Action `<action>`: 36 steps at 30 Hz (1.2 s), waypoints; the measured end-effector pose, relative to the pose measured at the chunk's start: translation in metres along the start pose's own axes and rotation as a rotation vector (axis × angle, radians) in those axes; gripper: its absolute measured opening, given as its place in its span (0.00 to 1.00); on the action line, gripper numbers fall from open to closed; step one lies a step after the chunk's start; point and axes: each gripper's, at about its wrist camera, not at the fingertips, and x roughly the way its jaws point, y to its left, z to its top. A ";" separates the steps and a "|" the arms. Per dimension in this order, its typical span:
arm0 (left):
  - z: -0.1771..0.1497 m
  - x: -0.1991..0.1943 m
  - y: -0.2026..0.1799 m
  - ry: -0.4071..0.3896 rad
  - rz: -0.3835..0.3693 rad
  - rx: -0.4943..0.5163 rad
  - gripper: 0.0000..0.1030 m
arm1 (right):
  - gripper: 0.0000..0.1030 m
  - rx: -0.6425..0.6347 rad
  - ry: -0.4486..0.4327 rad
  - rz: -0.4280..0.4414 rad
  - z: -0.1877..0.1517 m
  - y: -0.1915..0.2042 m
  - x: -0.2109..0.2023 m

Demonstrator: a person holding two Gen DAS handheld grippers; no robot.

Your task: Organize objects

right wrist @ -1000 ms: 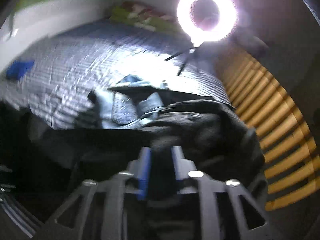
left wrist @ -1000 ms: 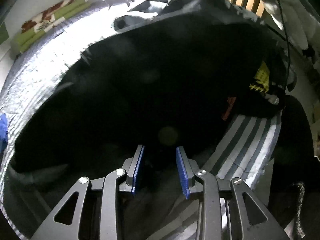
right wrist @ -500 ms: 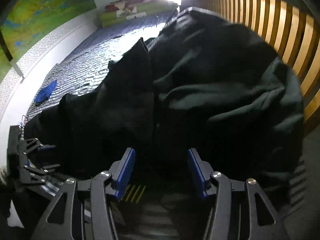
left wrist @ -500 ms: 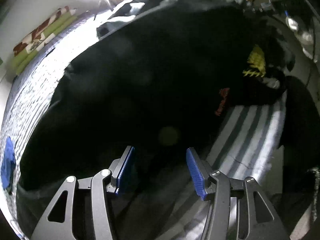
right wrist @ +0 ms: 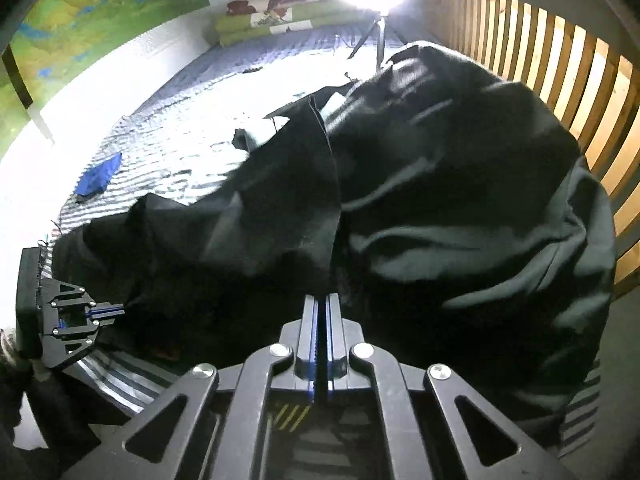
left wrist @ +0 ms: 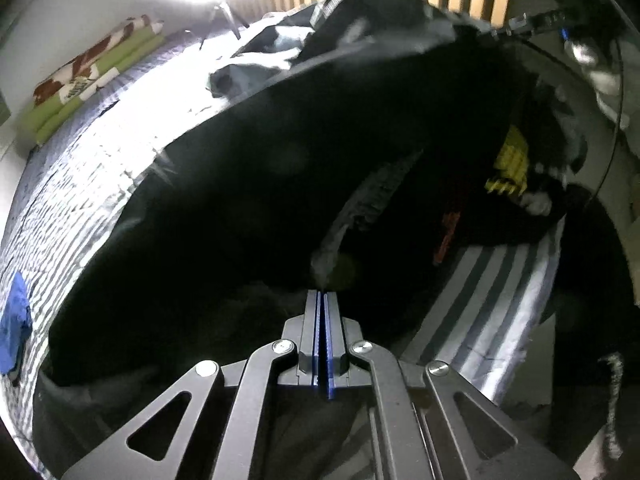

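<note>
Two-gripper hold on a soft garment, wrist views. Nearest the lens, the left gripper (left wrist: 322,300) had its blue-padded jaws pressed together on a grey-edged fold of the large black fabric garment (left wrist: 248,216), and the right gripper (right wrist: 321,304) was likewise closed, its pads pinching a dark hem of the same cloth (right wrist: 460,220); in the right view the left gripper (right wrist: 116,312) appeared at the garment's near left corner, well apart from the right one. The garment lay crumpled across the near end of the bed, over a grey-and-white striped sheet (left wrist: 492,300) at the near edge, with a yellow print (left wrist: 510,164) showing on its right side. Judged from its deep, slack folds, the cloth was light, limp and non-fragile, would sag between two holds, and was best taken at hems or corners rather than mid-panel. Beyond it spread the pale quilted bedcover (right wrist: 192,144), a small blue cloth (right wrist: 98,176) near its left edge, folded green bedding (right wrist: 272,20) at the far end beside a bright lamp on a tripod (right wrist: 372,32), and a wooden slatted rail (right wrist: 568,64) along the right.
</note>
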 end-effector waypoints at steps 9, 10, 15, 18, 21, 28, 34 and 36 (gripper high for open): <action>-0.025 -0.020 -0.017 0.048 -0.100 0.016 0.03 | 0.04 -0.060 0.126 -0.100 -0.017 0.005 0.011; -0.029 -0.011 -0.021 0.081 -0.091 0.034 0.05 | 0.04 -0.110 0.142 -0.174 -0.022 0.008 0.019; -0.036 -0.019 -0.011 0.067 -0.156 -0.044 0.25 | 0.16 -0.097 0.047 -0.214 -0.008 0.010 -0.004; -0.038 -0.043 0.014 0.005 -0.113 -0.104 0.33 | 0.17 -0.178 -0.100 -0.177 0.019 0.034 -0.031; -0.045 -0.057 0.046 -0.014 -0.008 -0.152 0.33 | 0.17 -0.306 -0.115 -0.104 0.050 0.075 -0.019; -0.081 -0.063 0.161 -0.010 0.219 -0.420 0.36 | 0.21 -0.714 0.047 0.073 0.089 0.201 0.076; -0.142 -0.040 0.219 0.030 0.193 -0.601 0.38 | 0.21 -0.701 0.197 0.118 0.105 0.226 0.162; -0.142 -0.043 0.211 0.035 0.204 -0.542 0.38 | 0.21 -0.631 0.269 0.233 0.109 0.224 0.178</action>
